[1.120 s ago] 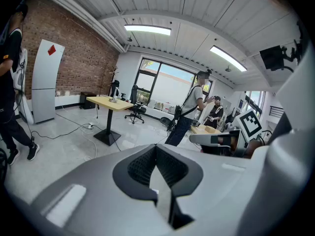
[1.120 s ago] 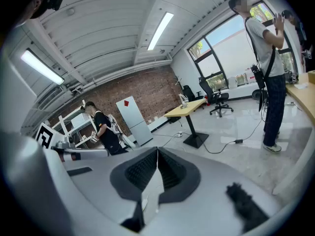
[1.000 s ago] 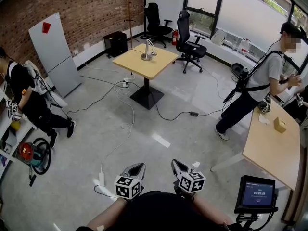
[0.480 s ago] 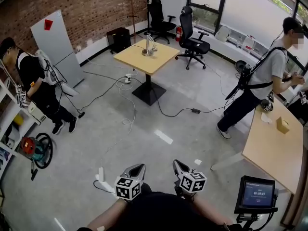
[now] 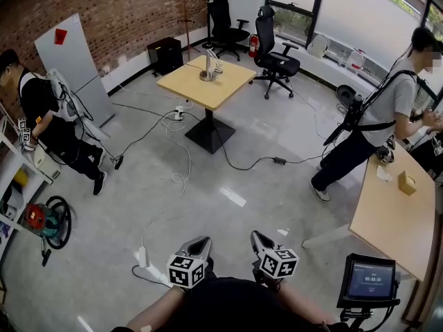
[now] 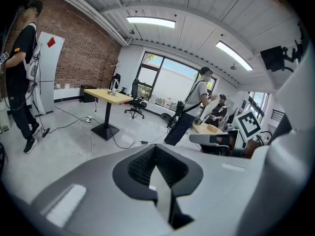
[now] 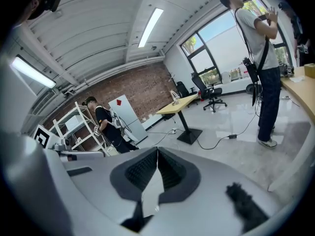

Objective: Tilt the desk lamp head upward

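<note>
Your lamp (image 5: 210, 67) is far off: a small silvery metal thing with a round base and a bent arm, standing near the far edge of the table (image 5: 220, 93). That table has a square pale wood top on a black pedestal. Grey, glossy floor (image 5: 249, 178) lies between, with a cable (image 5: 181, 159) trailing across it. Your left gripper (image 5: 200, 241) and right gripper (image 5: 257, 236) are both clenched on nothing, low by your body.

I hold my left gripper (image 5: 200, 241) and right gripper (image 5: 257, 237) side by side low over the floor (image 5: 235, 178), jaws together and empty, well apart from the desk lamp (image 5: 210, 68) standing near the far corner of the table (image 5: 214, 92).
</note>
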The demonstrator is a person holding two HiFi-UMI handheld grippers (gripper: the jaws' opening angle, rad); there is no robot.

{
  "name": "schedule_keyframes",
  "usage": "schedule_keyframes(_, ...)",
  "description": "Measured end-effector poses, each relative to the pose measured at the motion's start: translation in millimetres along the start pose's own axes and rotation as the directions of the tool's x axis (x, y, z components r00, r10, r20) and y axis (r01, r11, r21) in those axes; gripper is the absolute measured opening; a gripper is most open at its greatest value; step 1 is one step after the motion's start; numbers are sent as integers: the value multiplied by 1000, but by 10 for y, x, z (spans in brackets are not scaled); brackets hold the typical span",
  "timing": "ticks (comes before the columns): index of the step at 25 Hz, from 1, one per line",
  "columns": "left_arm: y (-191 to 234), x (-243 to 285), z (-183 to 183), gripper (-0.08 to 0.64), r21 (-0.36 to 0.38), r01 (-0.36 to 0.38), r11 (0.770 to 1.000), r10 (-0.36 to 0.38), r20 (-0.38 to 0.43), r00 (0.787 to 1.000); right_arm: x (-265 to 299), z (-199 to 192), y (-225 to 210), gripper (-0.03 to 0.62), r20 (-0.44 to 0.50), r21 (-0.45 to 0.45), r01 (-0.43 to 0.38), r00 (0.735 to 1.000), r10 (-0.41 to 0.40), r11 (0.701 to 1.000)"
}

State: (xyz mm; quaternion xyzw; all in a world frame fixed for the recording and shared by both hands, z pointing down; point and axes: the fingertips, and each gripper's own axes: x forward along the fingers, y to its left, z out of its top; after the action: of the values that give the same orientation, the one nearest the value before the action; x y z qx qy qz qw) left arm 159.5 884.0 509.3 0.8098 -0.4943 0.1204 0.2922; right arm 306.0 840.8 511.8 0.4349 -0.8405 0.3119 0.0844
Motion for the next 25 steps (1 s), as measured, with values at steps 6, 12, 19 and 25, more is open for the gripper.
schedule_keyframes(6, 450, 439, 440, 8, -8, 46, 999, -47, -9, 999, 576, 319, -70, 6, -10, -12, 27, 1000, -27, 1000)
schedule_keyframes(12, 1021, 780, 896, 8, -10, 78, 997, -78, -25, 997, 1282, 669, -30, 6, -23, -18, 53, 998, -54, 998)
schedule_keyframes(19, 1985, 1151, 1399, 8, -59, 53, 997, -56, -53, 997, 2335, 1100, 155, 6, -63, -113, 43, 997, -51, 993)
schedule_keyframes(25, 2071, 1285, 2001, 8, -75, 80, 994, -77, 34, 996, 2643, 1712, 529, 6, -74, -343, -48, 997, 24, 938)
